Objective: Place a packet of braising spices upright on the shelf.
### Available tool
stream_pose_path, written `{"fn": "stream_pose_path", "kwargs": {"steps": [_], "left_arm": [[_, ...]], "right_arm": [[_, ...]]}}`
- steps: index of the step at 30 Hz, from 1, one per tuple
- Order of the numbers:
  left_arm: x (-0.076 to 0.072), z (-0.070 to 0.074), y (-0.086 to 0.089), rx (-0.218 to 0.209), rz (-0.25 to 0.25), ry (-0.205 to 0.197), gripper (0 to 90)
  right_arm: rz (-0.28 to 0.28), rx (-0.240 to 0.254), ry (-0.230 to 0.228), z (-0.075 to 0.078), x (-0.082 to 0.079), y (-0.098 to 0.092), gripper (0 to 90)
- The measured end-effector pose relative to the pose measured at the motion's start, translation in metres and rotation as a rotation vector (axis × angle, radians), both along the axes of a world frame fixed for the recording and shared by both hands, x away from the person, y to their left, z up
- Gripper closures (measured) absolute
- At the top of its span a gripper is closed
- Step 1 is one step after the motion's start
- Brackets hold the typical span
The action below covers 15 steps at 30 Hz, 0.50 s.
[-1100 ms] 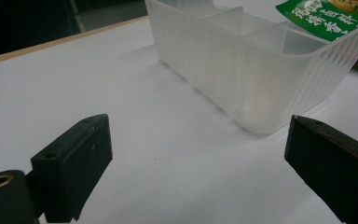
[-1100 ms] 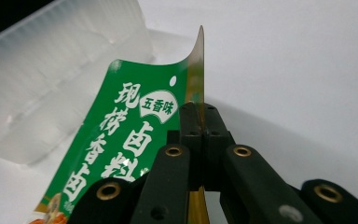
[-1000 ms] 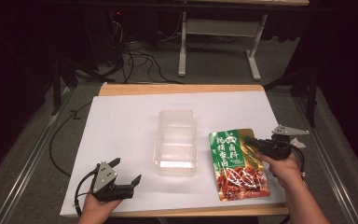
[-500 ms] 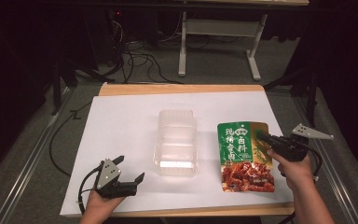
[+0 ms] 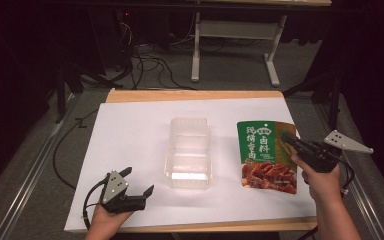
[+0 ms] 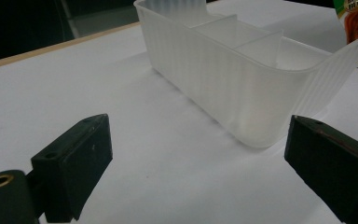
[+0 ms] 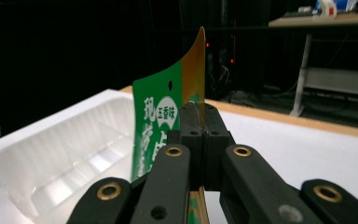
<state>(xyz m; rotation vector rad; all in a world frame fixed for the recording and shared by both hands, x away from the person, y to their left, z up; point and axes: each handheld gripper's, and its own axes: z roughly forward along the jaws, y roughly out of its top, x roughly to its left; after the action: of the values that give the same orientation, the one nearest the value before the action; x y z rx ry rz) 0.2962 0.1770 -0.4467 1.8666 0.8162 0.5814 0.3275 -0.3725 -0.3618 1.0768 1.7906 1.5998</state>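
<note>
dark room and cables fill the upper part of the high view, and below them a table [image 5: 130, 130] in white paper carries a clear plastic tray [image 5: 189, 152] at the centre. right gripper [image 5: 291, 142] at the right has its jaws closed on the edge of a green food packet [image 5: 266, 157], so i judge the step is carrying it, and next it must go toward the tray. left gripper [image 5: 139, 181] at the lower left waits with jaws wide and nothing between them, the tray ahead.

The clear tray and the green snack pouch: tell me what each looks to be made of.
Clear tray: thin translucent plastic, likely thermoformed; ribbed walls and moulded dividers show in the left gripper view, and light passes through. Green snack pouch: flexible printed plastic film with a glossy finish; it curves where the right gripper pinches its edge. A foil lining is possible but cannot be told.
</note>
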Motion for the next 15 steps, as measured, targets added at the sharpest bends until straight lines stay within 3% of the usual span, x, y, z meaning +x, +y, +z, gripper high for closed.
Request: {"fn": "stream_pose_path", "kwargs": {"steps": [15], "left_arm": [[-0.005, 0.0, 0.007, -0.001, 0.021, -0.002, 8.0]], "right_arm": [[-0.059, 0.029, -0.111, 0.014, -0.004, 0.001, 90.0]]}}
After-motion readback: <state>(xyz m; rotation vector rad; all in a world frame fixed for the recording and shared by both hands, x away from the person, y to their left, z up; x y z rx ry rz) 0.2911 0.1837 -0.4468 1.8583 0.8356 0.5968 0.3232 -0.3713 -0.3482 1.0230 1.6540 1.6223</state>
